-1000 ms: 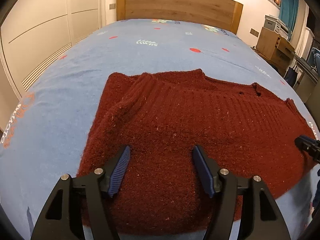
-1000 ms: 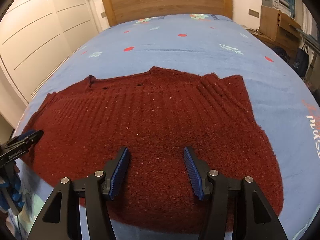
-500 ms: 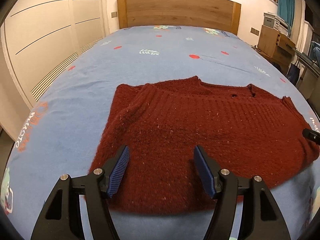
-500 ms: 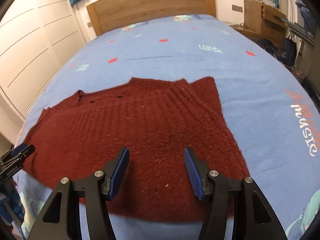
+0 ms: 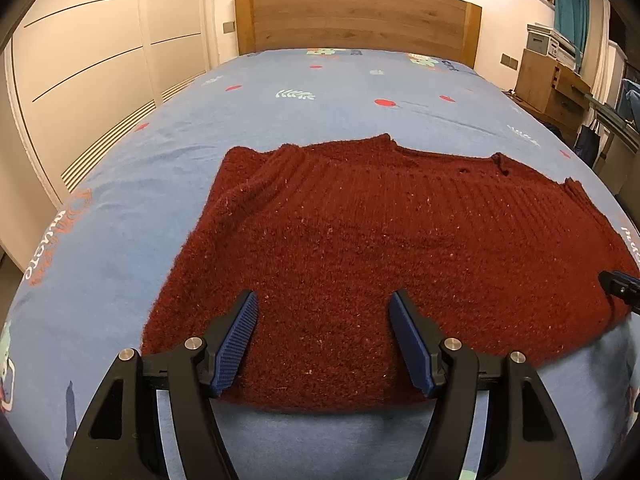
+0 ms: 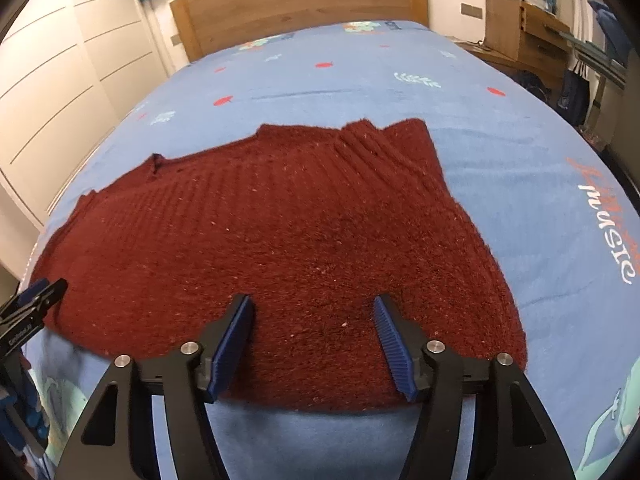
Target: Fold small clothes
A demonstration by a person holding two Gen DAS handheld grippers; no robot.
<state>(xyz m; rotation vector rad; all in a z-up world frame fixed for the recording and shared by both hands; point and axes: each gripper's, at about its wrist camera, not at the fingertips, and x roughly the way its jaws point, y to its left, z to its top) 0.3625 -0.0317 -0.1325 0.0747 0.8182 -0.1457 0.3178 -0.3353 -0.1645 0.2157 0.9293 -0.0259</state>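
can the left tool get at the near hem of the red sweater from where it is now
Probably yes: the left tool hangs open right over the sweater's near hem, and nothing lies between its fingers and the knit.

We see a sweater (image 5: 380, 248) lying flat on the bed (image 5: 320, 92), near its foot, with the headboard (image 5: 352, 16) behind. Our left gripper (image 5: 322, 340) and right gripper (image 6: 312, 340) hover side by side above its near edge. A wardrobe (image 5: 100, 80) stands left of the bed, a cabinet (image 5: 548, 84) right.
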